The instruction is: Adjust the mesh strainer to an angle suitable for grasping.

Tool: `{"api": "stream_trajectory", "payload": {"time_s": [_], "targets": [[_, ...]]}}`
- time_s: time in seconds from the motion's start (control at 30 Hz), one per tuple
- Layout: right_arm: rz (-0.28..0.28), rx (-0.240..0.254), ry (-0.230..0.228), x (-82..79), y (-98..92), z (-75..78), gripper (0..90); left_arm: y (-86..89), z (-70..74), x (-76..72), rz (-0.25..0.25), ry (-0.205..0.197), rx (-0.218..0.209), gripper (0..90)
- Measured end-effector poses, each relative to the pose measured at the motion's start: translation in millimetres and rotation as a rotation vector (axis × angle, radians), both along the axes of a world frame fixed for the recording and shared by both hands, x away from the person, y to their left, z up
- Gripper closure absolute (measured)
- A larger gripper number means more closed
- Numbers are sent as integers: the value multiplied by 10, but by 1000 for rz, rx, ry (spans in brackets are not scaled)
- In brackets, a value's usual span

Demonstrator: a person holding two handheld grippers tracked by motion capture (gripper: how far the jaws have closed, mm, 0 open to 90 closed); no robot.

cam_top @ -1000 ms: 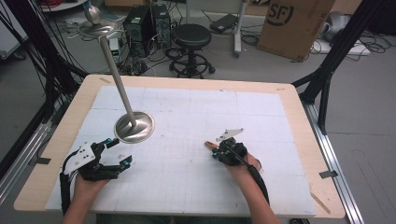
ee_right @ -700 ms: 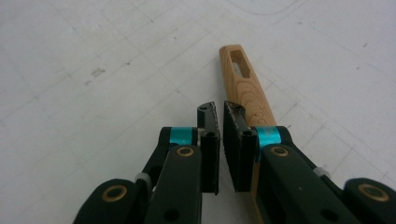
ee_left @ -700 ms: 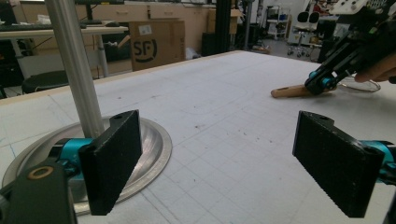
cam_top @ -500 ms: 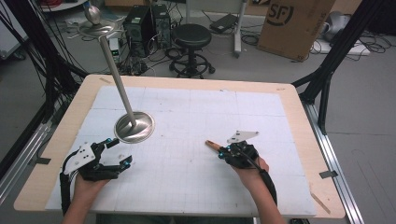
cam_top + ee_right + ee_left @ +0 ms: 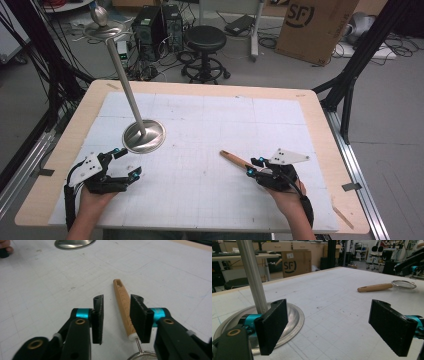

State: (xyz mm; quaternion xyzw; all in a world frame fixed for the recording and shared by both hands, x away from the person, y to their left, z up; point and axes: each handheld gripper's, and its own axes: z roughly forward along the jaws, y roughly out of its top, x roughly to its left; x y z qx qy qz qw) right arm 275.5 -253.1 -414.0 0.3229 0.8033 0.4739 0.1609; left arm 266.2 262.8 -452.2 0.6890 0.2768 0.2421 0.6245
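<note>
the small strainer, lying near the mat's right side, is straddled at its wooden handle by the right gripper, jaws parted; light and stiff, it is judged best gripped mid-handle, while the left gripper is held wide open.

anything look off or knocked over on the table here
Nothing stands out. The metal stand sits flat on its round base with its pole rising straight from it, and the wooden-handled strainer lies flat on the white mat, between the right gripper's open jaws. No spills or visible damage; the left gripper is open and holds nothing.
</note>
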Motion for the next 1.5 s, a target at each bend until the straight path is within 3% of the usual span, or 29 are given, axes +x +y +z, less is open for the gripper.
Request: {"api": "stream_trajectory", "payload": {"time_s": [0.03,0.1,0.4,0.87,1.5], "targets": [[1,13,-22,-18,-31,-12,540,1,0,2,0,3,-2,163],[3,25,-27,-27,-48,-21,539,2,-1,3,0,4,-3,163],[-60,93,-82,-143,-187,-50,359,-8,0,-6,-2,-7,9,164],[-100,135,-87,-89,-193,-58,272,-14,-2,-11,-9,-10,8,163],[-109,127,-80,-68,-208,-84,220,-6,-1,-6,-3,-6,9,165]]}}
